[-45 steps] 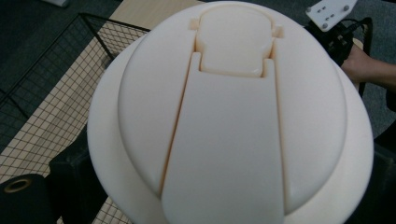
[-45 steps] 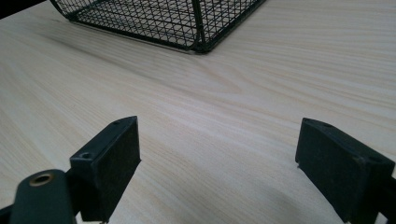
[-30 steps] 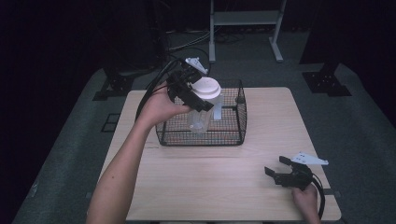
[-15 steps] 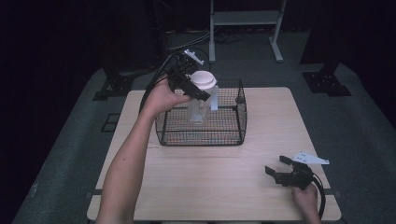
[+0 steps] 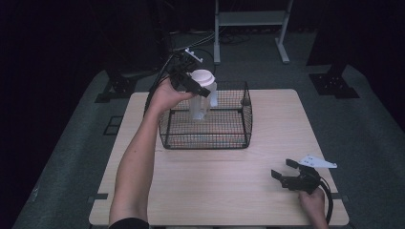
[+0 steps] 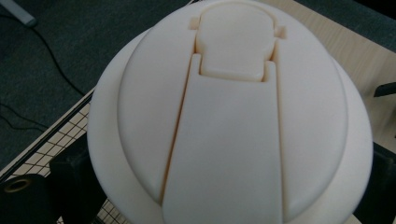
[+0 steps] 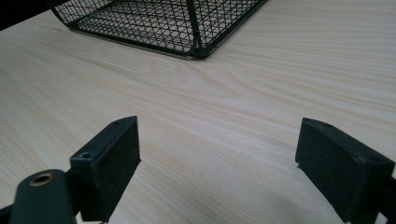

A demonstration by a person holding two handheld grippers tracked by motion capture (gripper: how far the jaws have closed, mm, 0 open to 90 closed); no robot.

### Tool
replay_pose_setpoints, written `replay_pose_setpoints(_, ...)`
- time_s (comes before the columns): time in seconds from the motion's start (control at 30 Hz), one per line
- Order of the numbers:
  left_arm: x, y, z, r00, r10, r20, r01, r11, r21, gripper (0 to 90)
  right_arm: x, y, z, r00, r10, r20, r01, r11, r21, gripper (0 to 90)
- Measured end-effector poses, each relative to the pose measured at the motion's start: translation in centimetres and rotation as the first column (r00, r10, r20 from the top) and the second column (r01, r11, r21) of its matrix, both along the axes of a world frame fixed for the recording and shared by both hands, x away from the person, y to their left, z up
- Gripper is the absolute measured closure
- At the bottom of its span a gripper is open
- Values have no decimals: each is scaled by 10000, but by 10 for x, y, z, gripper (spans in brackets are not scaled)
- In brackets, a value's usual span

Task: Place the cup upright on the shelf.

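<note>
While raised over the basket (image 5: 205,125), left gripper (image 5: 190,82) clamping the bottle (image 5: 200,98) (right gripper (image 5: 289,172) fingers spread, empty).

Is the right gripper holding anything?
No, the right gripper has its jaws spread wide over bare table, nothing between them.

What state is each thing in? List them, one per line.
bottle: lid shut, upright, held above the basket floor
left gripper: shut on the bottle, just under its lid
right gripper: open, holding nothing, low over the table
wire basket: upright on the table
</note>
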State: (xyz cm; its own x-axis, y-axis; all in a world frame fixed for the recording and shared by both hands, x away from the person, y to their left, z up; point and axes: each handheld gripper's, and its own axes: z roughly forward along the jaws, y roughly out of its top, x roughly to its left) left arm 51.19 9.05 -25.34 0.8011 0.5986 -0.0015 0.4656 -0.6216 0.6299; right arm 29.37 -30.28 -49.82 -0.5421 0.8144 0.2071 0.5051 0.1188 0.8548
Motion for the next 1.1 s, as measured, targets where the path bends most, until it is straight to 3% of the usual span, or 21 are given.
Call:
replay_pose_setpoints(0.17, 8, -1, -11, 9997, 240, -11, -240, 9991, 336, 59, 0, 0, 0, 10000, 3, -3, -3, 10000, -33, 129)
replay_pose_setpoints(0.53, 16, -1, -40, 9983, 486, -321, -487, 9988, -3, 59, 0, 0, 0, 10000, 54, 12, -54, 10000, -35, 129)
replay_pose_setpoints(0.93, 18, -7, -68, 9970, 625, -452, -611, 9977, 308, 59, 0, -1, 0, 10000, 65, 42, -65, 10000, -18, 129)
replay_pose_setpoints(1.0, 18, -7, -74, 9959, 654, -617, -645, 9978, 163, 59, 0, -1, 0, 10000, 85, 51, -85, 10000, -32, 129)
replay_pose_setpoints(1.1, 20, -7, -83, 9949, 670, -760, -651, 9975, 267, 58, 0, -1, 0, 10000, 84, 48, -84, 10000, -25, 129)
